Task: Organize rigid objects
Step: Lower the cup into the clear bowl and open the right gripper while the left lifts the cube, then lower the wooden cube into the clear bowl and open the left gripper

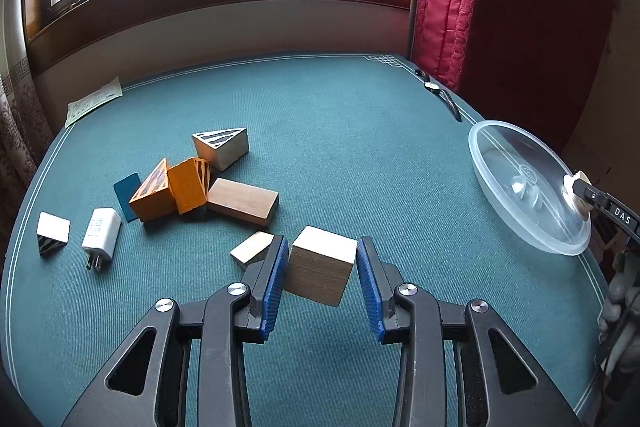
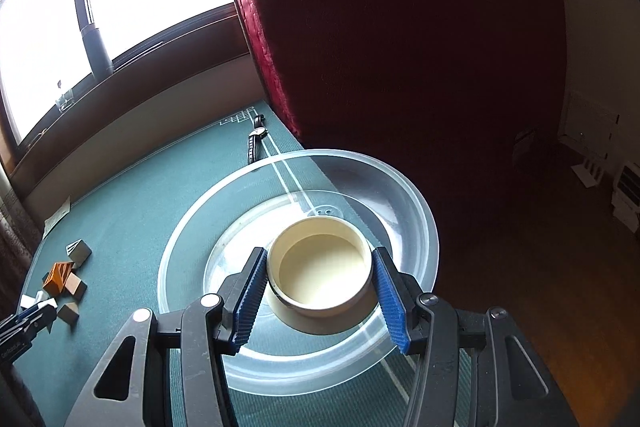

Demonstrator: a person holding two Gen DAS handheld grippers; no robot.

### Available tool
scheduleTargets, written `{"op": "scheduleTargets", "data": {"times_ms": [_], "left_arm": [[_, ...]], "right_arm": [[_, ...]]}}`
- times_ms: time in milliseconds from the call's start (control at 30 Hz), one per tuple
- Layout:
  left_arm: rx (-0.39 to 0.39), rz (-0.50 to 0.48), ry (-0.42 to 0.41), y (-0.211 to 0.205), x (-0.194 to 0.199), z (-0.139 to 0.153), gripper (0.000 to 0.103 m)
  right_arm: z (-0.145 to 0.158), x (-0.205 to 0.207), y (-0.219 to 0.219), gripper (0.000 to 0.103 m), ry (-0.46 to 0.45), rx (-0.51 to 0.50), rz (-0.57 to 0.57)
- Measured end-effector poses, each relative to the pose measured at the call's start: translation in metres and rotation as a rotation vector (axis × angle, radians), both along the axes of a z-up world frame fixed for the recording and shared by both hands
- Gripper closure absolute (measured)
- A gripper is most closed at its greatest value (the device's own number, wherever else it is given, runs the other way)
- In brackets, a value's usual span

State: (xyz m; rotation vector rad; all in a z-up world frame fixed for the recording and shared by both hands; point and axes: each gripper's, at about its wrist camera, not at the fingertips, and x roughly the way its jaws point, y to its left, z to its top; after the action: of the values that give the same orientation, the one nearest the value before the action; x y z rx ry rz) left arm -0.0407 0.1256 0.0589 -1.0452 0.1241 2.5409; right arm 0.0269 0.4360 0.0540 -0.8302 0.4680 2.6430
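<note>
Between the left gripper's (image 1: 322,267) blue pads sat a pale wood cube (image 1: 322,261), clamped on both side faces and held clear of the green table (image 1: 360,131), tilted slightly. Just left of the left pad, a small pale block (image 1: 251,249) lay on the cloth, partly hidden by the finger. Farther off to the left, a brown wood block (image 1: 243,202) lay flat, touching two orange striped wedges (image 1: 170,191) that leaned together; a dark blue tile (image 1: 127,193) stood tilted against the left one. Beyond these, a grey striped wedge (image 1: 221,148). At the near left, a white plug adapter (image 1: 100,237) with prongs toward the camera, and beside it a white wedge (image 1: 53,233) with a striped face. A paper slip (image 1: 94,101) lay at the far left corner. A wristwatch (image 1: 438,91) lay at the far right edge, near the red curtain (image 1: 452,7).

In the right gripper (image 2: 320,281), jaws partly spread, pads pressed on either side of a cream tape roll (image 2: 320,267), held on its side with its opening toward the camera. Directly below and behind it, a clear bowl (image 2: 412,211) rested at the table's right edge, its rim overhanging the floor side. In the left view the bowl (image 1: 520,183) showed tilted-looking at the right, with the right gripper's tip and roll over its near rim. The block cluster (image 2: 64,279) lay well apart at the left.
</note>
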Motion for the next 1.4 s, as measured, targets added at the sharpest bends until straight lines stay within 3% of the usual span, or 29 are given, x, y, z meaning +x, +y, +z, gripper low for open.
{"op": "scheduleTargets", "data": {"times_ms": [100,367,733,1233,1333,1400], "left_arm": [[-0.004,-0.017,0.001,0.009,0.002,0.001,0.067],[-0.008,-0.087,0.004,0.038,0.007,0.006,0.067],[0.043,-0.247,-0.023,0.105,0.013,0.015,0.067],[0.092,-0.407,-0.057,0.193,0.023,0.007,0.067],[0.105,-0.408,-0.079,0.196,0.022,0.003,0.065],[0.111,-0.405,-0.098,0.196,0.021,-0.002,0.057]], "right_arm": [[0.000,0.002,0.002,0.041,0.015,0.013,-0.017],[-0.001,0.010,0.012,0.041,0.033,0.009,-0.073],[-0.003,0.015,0.017,0.040,0.049,-0.009,-0.106],[-0.005,0.015,0.031,0.040,0.052,-0.054,-0.151],[-0.005,0.015,0.033,0.040,0.051,-0.056,-0.152],[-0.006,0.015,0.033,0.038,0.050,-0.057,-0.155]]}}
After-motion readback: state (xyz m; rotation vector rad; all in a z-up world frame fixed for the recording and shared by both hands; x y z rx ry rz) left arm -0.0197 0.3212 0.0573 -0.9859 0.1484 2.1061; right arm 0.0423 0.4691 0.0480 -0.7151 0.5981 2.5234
